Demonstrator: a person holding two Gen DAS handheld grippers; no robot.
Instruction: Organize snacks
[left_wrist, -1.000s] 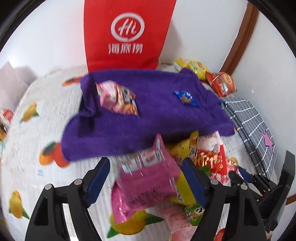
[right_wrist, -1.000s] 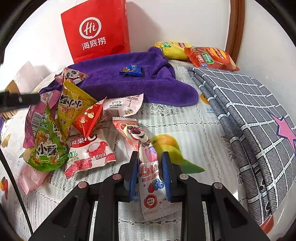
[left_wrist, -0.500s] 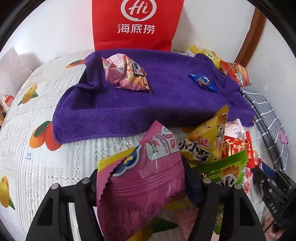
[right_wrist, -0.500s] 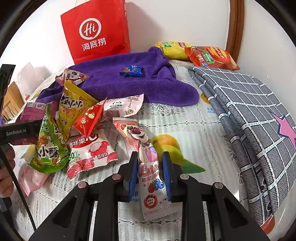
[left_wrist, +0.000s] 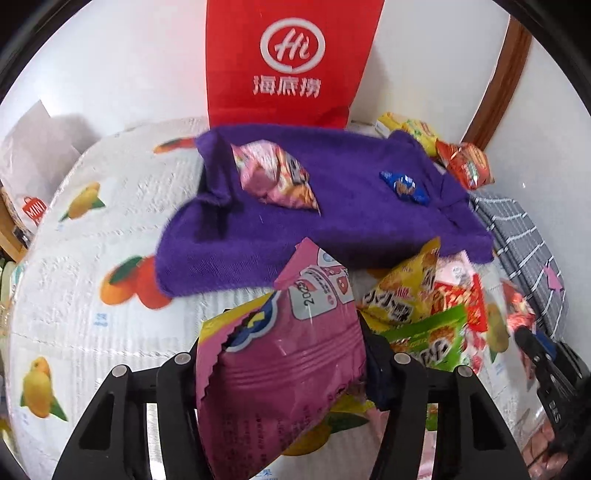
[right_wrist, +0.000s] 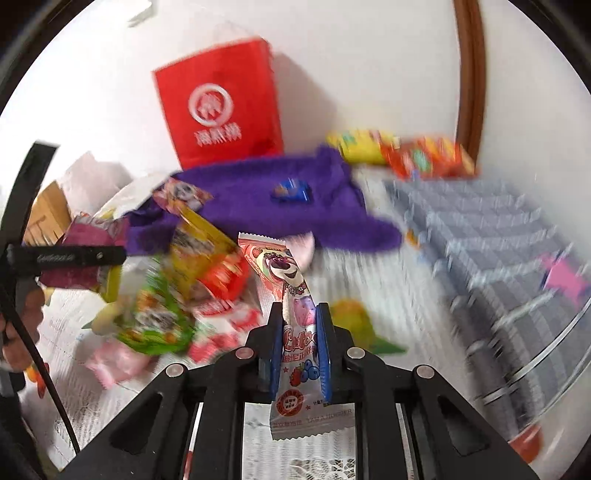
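My left gripper (left_wrist: 284, 354) is shut on a pink snack bag (left_wrist: 280, 365) and holds it above the tablecloth in front of a purple towel (left_wrist: 332, 229). A pink panda snack bag (left_wrist: 273, 177) and a small blue candy (left_wrist: 404, 186) lie on the towel. My right gripper (right_wrist: 299, 332) is shut on a long pink bear-print Lotso packet (right_wrist: 295, 325), lifted off the table. A pile of snack bags (right_wrist: 177, 295) lies to its left. The left gripper (right_wrist: 66, 256) with its pink bag shows at the far left in the right wrist view.
A red paper bag (left_wrist: 291, 59) stands against the wall behind the towel. Yellow and orange snack bags (left_wrist: 458, 155) lie at the back right. A grey grid-pattern cloth (right_wrist: 498, 258) covers the right side. The fruit-print tablecloth (left_wrist: 92, 295) spreads left.
The left gripper closed on the pink bag and lifted it. The right gripper has just lifted the bear-print packet off the table and tilted upward; its view is blurred.
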